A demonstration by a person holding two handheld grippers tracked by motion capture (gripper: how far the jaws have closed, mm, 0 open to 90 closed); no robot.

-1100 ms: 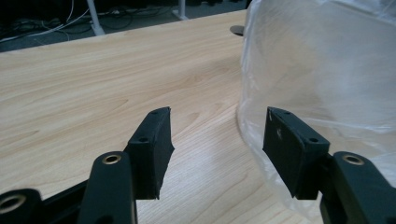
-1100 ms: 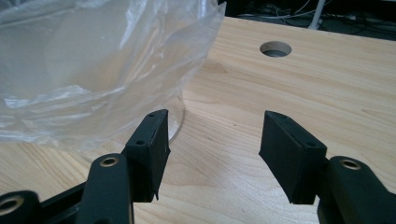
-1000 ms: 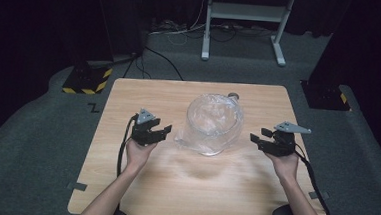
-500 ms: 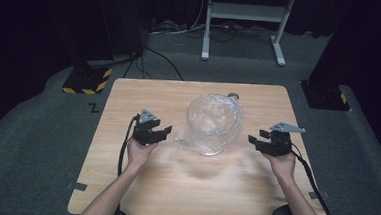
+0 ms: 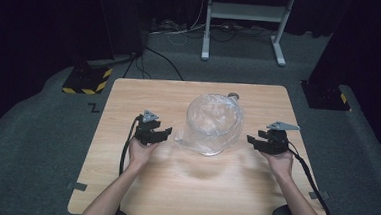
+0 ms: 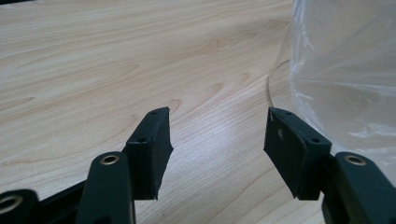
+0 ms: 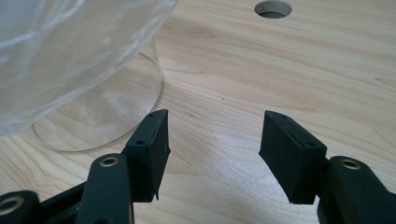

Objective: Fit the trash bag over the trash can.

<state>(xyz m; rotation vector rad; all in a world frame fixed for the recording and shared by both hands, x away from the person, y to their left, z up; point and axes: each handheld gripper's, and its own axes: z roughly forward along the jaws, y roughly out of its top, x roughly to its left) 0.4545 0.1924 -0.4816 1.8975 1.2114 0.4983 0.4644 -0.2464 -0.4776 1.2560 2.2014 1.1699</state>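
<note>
A clear round container lined with a thin clear plastic bag (image 5: 213,121) stands at the middle of the wooden table (image 5: 129,98); the bag (image 6: 345,70) drapes over its rim and down its sides. My left gripper (image 5: 158,134) hovers just left of it, open, with only bare wood between its jaws (image 6: 217,135). My right gripper (image 5: 254,141) sits just right of the container, also open with nothing held (image 7: 212,135). In the right gripper view the container's clear base (image 7: 102,116) lies at the left, close to one jaw.
A round cable hole (image 7: 272,8) is cut into the table behind the container (image 5: 233,95). Beyond the table are a yellow-and-black striped base (image 5: 87,81), floor cables and a white metal stand (image 5: 244,13). Bare wood spreads toward the near edge.
The right gripper has moved slightly left, toward the container. The left gripper has barely shifted.
</note>
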